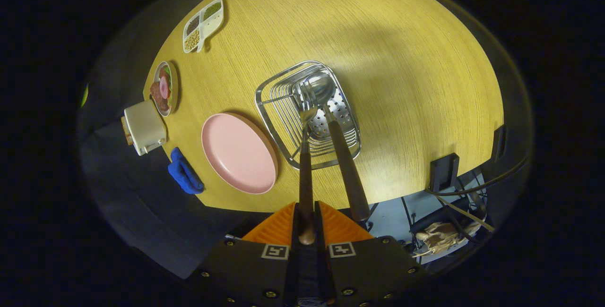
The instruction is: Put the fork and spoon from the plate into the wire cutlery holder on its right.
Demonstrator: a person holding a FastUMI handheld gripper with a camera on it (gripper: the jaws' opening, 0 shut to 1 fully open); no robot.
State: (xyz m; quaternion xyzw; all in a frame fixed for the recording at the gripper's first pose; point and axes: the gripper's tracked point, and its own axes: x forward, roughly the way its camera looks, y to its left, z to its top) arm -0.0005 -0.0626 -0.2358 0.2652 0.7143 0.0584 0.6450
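Between the fingers, the gripper [306,224] is clamped on the dark wooden handle of the fork [306,156], its tines hanging over the wire cutlery holder [274,94] just ahead. The spoon [331,108] already leans in the holder beside the fork (handle sticking out toward the gripper); the pink plate [238,152] left of the holder is bare. Risk, as I judge it: letting go from this height could let the fork glance off the spoon or rim and tip out onto the table [401,85].
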